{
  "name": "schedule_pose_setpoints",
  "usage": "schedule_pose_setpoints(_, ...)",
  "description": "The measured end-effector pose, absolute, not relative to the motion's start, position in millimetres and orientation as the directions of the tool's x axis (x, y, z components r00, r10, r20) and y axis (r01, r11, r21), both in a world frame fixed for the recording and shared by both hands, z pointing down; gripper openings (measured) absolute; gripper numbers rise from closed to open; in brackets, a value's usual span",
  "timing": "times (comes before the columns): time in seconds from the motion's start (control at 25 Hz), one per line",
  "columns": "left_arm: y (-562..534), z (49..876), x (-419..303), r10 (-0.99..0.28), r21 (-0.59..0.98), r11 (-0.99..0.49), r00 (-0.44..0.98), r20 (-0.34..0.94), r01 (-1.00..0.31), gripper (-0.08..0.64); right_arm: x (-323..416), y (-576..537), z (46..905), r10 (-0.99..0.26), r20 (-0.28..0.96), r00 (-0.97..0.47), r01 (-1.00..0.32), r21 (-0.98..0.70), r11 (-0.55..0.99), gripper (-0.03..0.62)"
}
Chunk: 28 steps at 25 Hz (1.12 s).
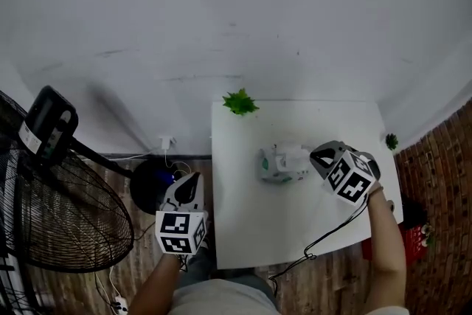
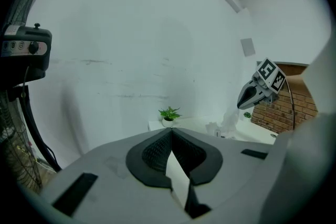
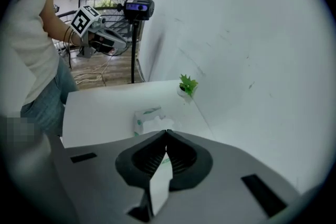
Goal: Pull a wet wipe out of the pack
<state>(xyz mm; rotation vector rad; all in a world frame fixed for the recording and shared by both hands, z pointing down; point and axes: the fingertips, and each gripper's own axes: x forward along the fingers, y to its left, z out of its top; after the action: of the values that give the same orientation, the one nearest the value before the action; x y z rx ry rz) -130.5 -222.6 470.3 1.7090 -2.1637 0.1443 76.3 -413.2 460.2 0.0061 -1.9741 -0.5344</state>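
The wet wipe pack (image 1: 274, 167) lies on the white table (image 1: 243, 232), slightly right of its middle; it also shows in the right gripper view (image 3: 142, 118). A white wet wipe (image 1: 293, 155) stands up out of the pack and stretches to my right gripper (image 1: 313, 156), whose jaws are shut on its end. In the left gripper view the wipe (image 2: 229, 119) rises from the pack to the right gripper's tip (image 2: 239, 105). My left gripper (image 1: 195, 176) hangs off the table's left edge, shut and holding nothing.
A small potted plant (image 1: 239, 102) stands at the table's far left corner by the white wall. A large floor fan (image 1: 51, 210) is at the left, with a black round base (image 1: 151, 184) and cables on the wooden floor. A brick wall (image 1: 442, 173) is at the right.
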Motion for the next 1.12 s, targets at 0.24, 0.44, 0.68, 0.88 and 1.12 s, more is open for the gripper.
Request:
schedule_pose_setpoints(0.24, -241.0, 451.9, -137.3, -0.940, 0.210, 0.243, -0.176, 0.293, -0.947, 0.000, 80.5, -415.9, 427.4, -0.355, 0.735, -0.577, -0.010, 0.428, 0.904, 0.005)
schedule_pose_setpoints(0.44, -262.6, 434.0, -143.1, -0.953, 0.247, 0.230, -0.167, 0.253, -0.941, 0.000, 92.1, -418.3, 393.5, -0.498, 0.553, -0.668, -0.335, 0.375, 0.865, 0.005)
schedule_pose_setpoints(0.68, -287.5, 404.9, -145.4, -0.968, 0.232, 0.198, -0.153, 0.197, -0.953, 0.000, 130.2, -418.9, 362.1, -0.713, 0.333, -0.617, -0.674, 0.244, 0.697, 0.005)
schedule_pose_setpoints(0.88, -310.3, 374.6, -139.3, -0.982, 0.195, 0.142, -0.114, 0.151, -0.970, 0.000, 182.8, -418.2, 350.6, -0.852, 0.213, -0.478, -0.856, 0.105, 0.507, 0.005)
schedule_pose_setpoints(1.12, -329.2, 356.5, -136.2, -0.989, 0.155, 0.100, -0.081, 0.126, -0.983, 0.000, 250.1, -405.5, 359.2, -0.952, 0.148, -0.269, -0.963, -0.050, 0.264, 0.005)
